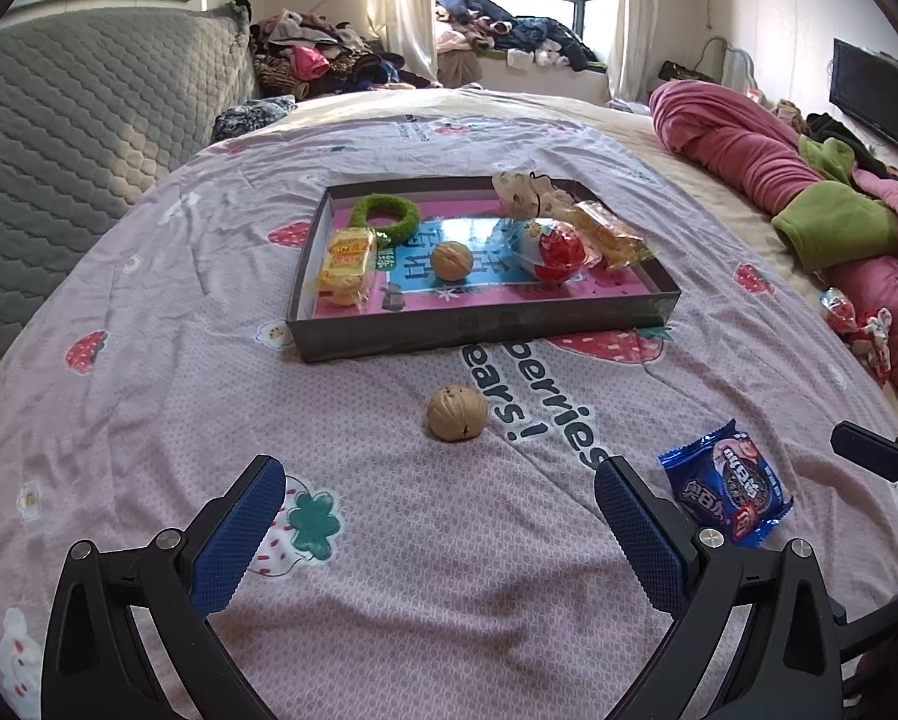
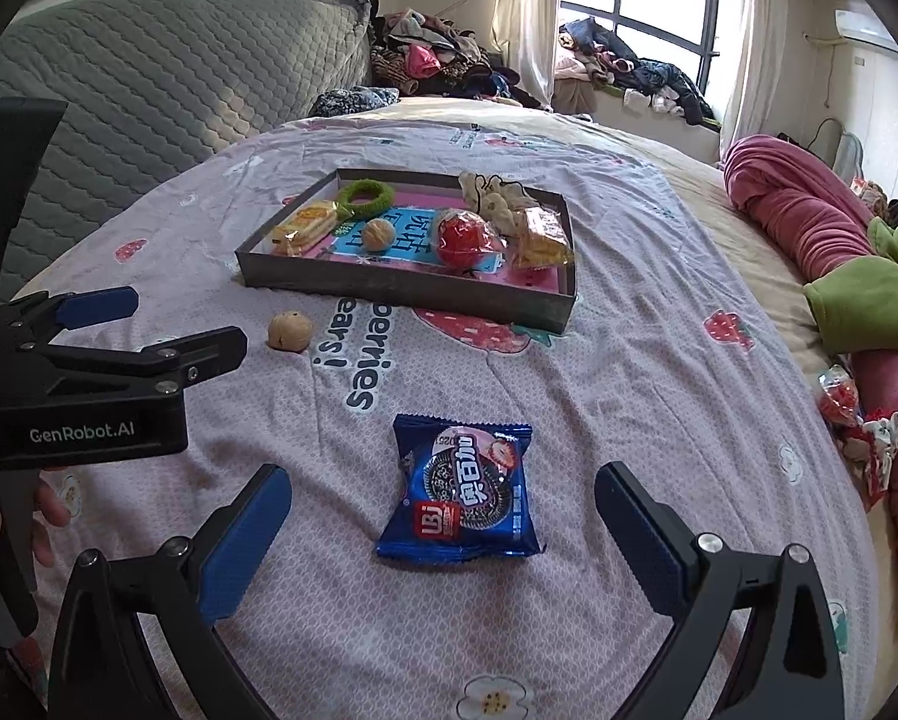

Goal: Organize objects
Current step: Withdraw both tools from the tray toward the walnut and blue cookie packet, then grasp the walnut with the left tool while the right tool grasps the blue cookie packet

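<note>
The right gripper (image 2: 443,516) hangs with fingers spread wide, a glossy blue biscuit packet (image 2: 462,489) lying flat on the bed (image 2: 658,360) between them. The left gripper (image 1: 440,504), equally wide apart, holds nothing; just ahead sits a tan walnut (image 1: 457,412), bare bedcover around it. Beyond stands the shallow dark tray (image 1: 484,327).
</note>
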